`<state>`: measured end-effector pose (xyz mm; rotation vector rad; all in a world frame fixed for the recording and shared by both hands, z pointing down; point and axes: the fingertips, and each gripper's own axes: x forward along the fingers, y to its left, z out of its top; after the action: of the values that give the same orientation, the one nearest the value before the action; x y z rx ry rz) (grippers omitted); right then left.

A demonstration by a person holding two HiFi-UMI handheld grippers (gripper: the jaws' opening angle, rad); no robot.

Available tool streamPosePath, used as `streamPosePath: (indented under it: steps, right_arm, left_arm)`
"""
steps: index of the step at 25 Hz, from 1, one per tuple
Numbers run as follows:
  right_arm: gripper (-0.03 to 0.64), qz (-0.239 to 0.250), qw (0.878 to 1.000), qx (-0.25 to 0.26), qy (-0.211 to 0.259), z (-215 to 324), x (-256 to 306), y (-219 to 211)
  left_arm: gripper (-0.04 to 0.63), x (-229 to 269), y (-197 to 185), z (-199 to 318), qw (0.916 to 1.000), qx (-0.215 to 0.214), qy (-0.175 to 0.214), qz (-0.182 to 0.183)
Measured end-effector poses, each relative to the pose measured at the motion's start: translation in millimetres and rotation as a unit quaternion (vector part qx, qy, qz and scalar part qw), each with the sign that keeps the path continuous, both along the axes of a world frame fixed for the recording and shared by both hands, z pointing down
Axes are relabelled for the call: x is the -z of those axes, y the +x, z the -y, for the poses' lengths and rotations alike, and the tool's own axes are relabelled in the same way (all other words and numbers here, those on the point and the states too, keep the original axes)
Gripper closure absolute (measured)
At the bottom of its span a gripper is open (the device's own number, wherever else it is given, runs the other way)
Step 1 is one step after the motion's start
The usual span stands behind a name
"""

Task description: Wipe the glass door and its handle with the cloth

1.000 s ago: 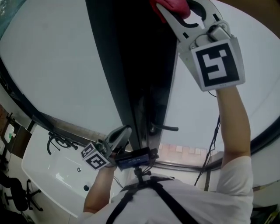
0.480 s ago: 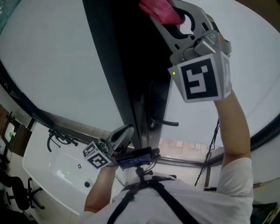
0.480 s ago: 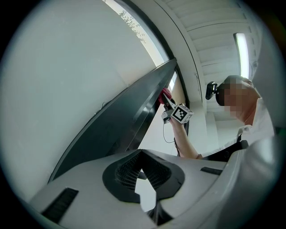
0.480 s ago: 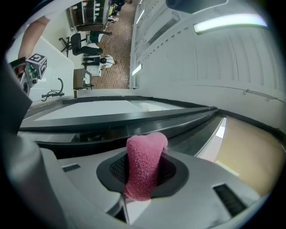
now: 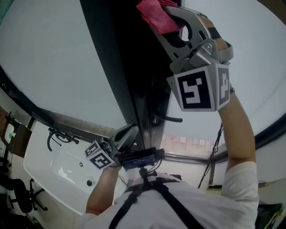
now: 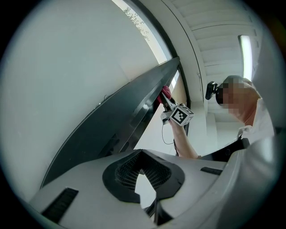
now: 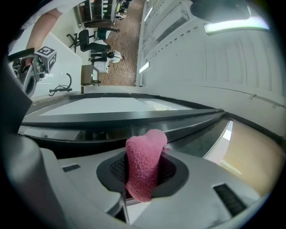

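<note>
- The glass door (image 5: 127, 67) is standing centre, its dark frame running near to far.
- The right gripper (image 5: 169, 12), far, is clamping its jaws on the cloth.
- The left gripper (image 5: 128, 131), near, is holding nothing, jaws practically together.
- The pink cloth (image 5: 154, 15) is touching the door frame.

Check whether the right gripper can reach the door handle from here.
Probably yes. The right gripper, shut on the cloth, is at the door edge, further along from the handle, with nothing between; the left gripper sits aside.
</note>
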<state>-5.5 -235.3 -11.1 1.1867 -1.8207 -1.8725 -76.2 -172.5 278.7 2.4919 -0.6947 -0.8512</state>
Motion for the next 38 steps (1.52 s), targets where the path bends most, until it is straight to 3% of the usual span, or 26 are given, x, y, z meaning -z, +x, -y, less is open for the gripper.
streamPosePath:
  steps: [14, 38]
  right_arm:
    - [0.525, 0.008, 1.0, 0.006, -0.013, -2.0, -23.5, -1.2]
    - [0.525, 0.015, 0.995, 0.02, -0.101, 5.2, -108.2, -0.1]
  left_arm:
    - [0.603, -2.5, -4.2, -2.3, 1.0, 0.002, -0.009, 0.0]
    - [0.603, -16.4, 8.6, -3.5, 0.9995, -0.013, -0.027, -0.004]
